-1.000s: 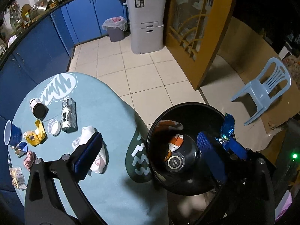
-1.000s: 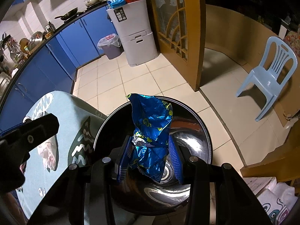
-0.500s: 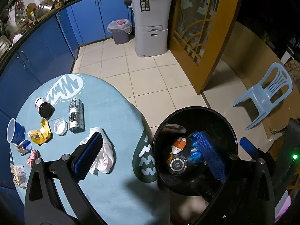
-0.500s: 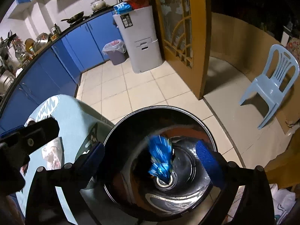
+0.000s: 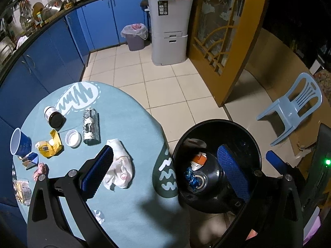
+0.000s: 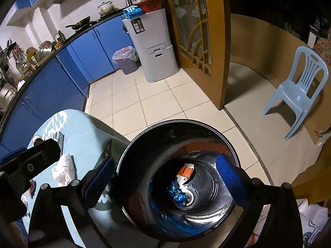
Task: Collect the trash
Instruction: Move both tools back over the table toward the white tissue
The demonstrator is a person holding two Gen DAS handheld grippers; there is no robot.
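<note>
A black bin (image 5: 244,130) (image 6: 144,138) stands on the floor beside the round table (image 5: 128,124). A crumpled blue foil wrapper (image 5: 191,177) (image 6: 176,194) lies at its bottom next to an orange and white carton (image 5: 199,159) (image 6: 185,171). My right gripper (image 6: 163,181) hangs open over the bin with nothing between its fingers. My left gripper (image 5: 165,171) is open too, straddling the table's edge and the bin. A crumpled white tissue (image 5: 120,165) lies by its left finger (image 5: 97,171). On the table are a silver wrapper (image 5: 91,126), a yellow packet (image 5: 48,146), a white lid (image 5: 72,138), a dark jar (image 5: 54,117) and a blue cup (image 5: 19,144).
A small white scrap (image 5: 98,216) lies near the table's front edge; pink paper (image 5: 40,170) and a clear packet (image 5: 21,190) lie at its left. A light blue plastic chair (image 5: 293,107) stands on the right. A grey cabinet (image 5: 168,29) and a lined waste basket (image 5: 134,34) stand by the blue cupboards.
My right gripper opened and let go of the blue foil wrapper, which fell to the bottom of the bin. Neither hand has shifted much.
</note>
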